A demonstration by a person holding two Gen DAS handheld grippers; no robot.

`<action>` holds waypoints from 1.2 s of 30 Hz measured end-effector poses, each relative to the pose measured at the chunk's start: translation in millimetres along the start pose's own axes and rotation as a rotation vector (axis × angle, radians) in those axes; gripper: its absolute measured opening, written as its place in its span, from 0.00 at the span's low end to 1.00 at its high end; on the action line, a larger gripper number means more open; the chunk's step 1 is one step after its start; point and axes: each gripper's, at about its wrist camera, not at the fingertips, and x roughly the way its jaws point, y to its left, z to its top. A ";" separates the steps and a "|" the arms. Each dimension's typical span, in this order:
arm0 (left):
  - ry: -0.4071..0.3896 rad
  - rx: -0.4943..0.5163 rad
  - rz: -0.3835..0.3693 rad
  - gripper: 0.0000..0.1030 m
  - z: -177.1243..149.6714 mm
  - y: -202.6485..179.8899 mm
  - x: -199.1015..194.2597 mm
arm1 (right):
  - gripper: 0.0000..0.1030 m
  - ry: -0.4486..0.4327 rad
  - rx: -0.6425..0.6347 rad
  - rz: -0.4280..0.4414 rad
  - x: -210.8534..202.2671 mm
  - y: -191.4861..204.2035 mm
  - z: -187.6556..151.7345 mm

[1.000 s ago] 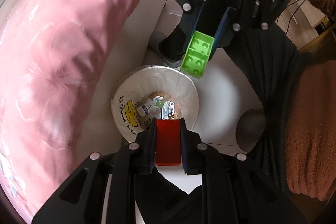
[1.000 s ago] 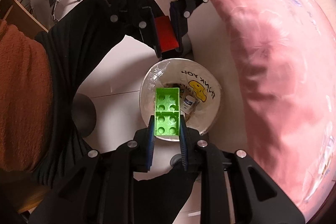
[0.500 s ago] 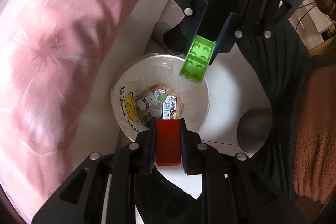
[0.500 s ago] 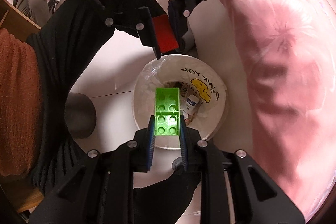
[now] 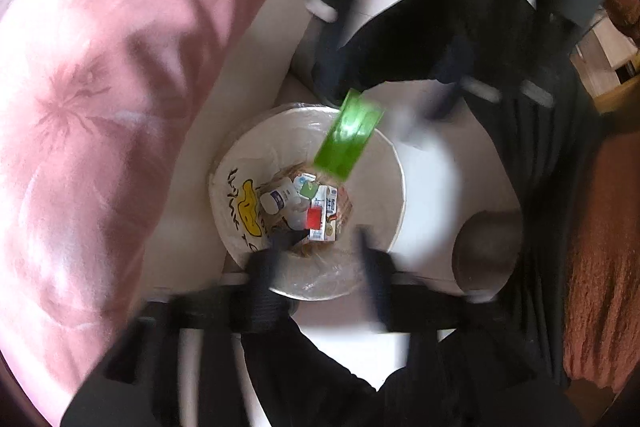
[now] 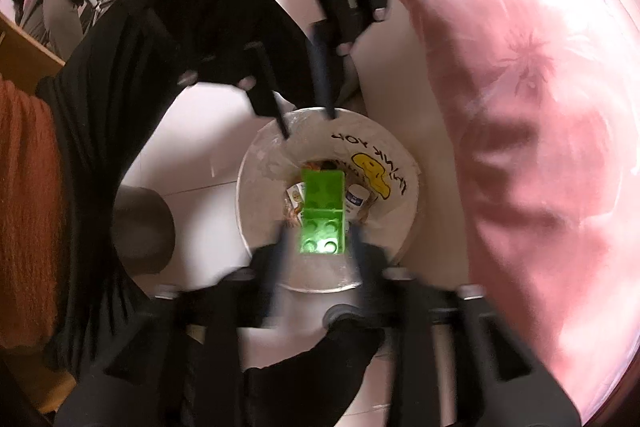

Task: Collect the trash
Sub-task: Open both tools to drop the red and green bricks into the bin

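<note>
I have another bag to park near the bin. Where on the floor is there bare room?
Bare white floor lies between the trash bin and the dark round object. Opposite, the pink bedding crowds the bin, leaving a narrow strip. Above the bin, both grippers and the falling green block crowd.

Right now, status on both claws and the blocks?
Both claws opening, nothing pinched. Green block dropping into bin; red block already on trash inside. Nothing in the way.
</note>
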 end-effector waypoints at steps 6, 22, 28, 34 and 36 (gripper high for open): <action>-0.003 0.005 -0.005 0.95 0.1 -3.1 -2.6 | 0.93 -0.011 0.019 -0.003 0.1 1.6 -1.7; 0.003 0.024 0.015 0.97 4.1 -12.7 -9.7 | 0.93 0.006 0.051 -0.040 -7.9 5.8 -8.7; 0.002 0.036 0.027 0.97 4.6 -16.8 -13.5 | 0.93 0.013 0.057 -0.063 -14.1 7.8 -8.7; -0.002 0.038 0.044 0.97 4.1 -19.7 -18.2 | 0.93 0.016 0.063 -0.090 -19.2 11.2 -8.8; -0.006 0.036 0.053 0.97 3.5 -19.8 -21.0 | 0.93 0.011 0.068 -0.101 -23.1 12.3 -9.1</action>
